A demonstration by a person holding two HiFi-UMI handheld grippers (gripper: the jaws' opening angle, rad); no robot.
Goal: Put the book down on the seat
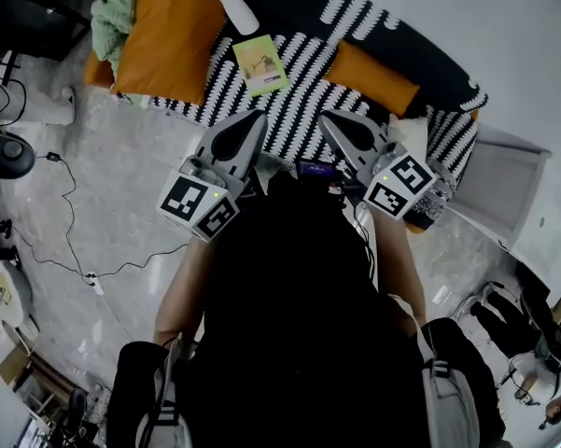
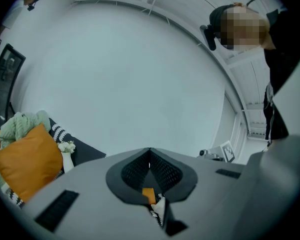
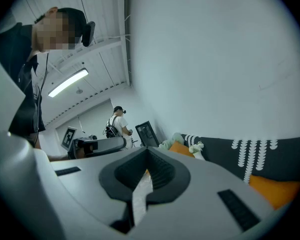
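Book (image 1: 261,65) beside vase (image 1: 237,9) on striped seat (image 1: 303,59)

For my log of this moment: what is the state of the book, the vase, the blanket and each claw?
Book: closed, lying flat on the sofa seat, held by no claw.
Vase: upright, white flowers in it.
Blanket: crumpled in a heap.
Left claw: shut, empty.
Right claw: shut, empty.
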